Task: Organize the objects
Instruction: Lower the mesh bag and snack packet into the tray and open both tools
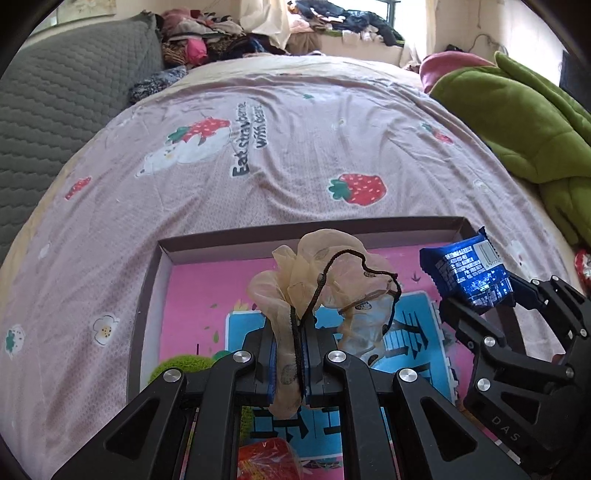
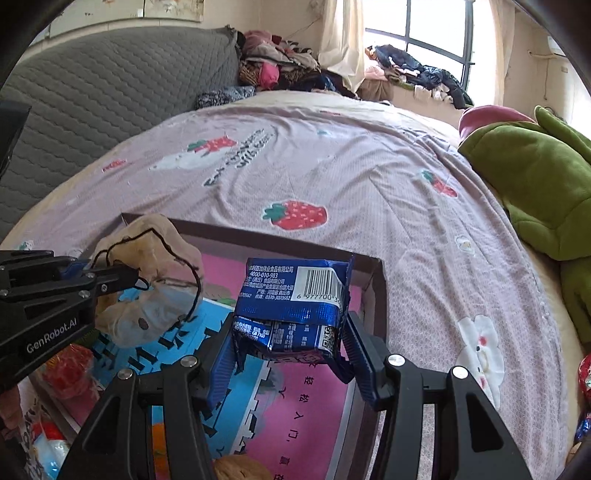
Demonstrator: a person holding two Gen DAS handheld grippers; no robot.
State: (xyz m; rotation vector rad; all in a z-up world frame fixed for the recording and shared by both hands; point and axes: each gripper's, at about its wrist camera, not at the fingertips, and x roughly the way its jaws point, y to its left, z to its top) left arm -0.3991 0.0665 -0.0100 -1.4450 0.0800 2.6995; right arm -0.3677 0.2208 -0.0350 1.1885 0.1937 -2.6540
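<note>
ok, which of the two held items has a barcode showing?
The blue snack packet in the right gripper; the left gripper holds a beige sheer pouch with a black drawstring.

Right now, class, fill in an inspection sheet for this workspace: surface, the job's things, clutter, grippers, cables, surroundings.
Surface: bed sheet, pink with strawberry print.
Job's things: shallow box on the sheet; beige mesh pouch with black cord; blue snack packet.
Clutter: red wrapped item and green fuzzy item in the box.
Grippers: left hand-held gripper clamps the pouch; right hand-held gripper holds the packet.
Cables: nothing seen.
Surroundings: grey headboard, green plush, clothes pile, window.
</note>
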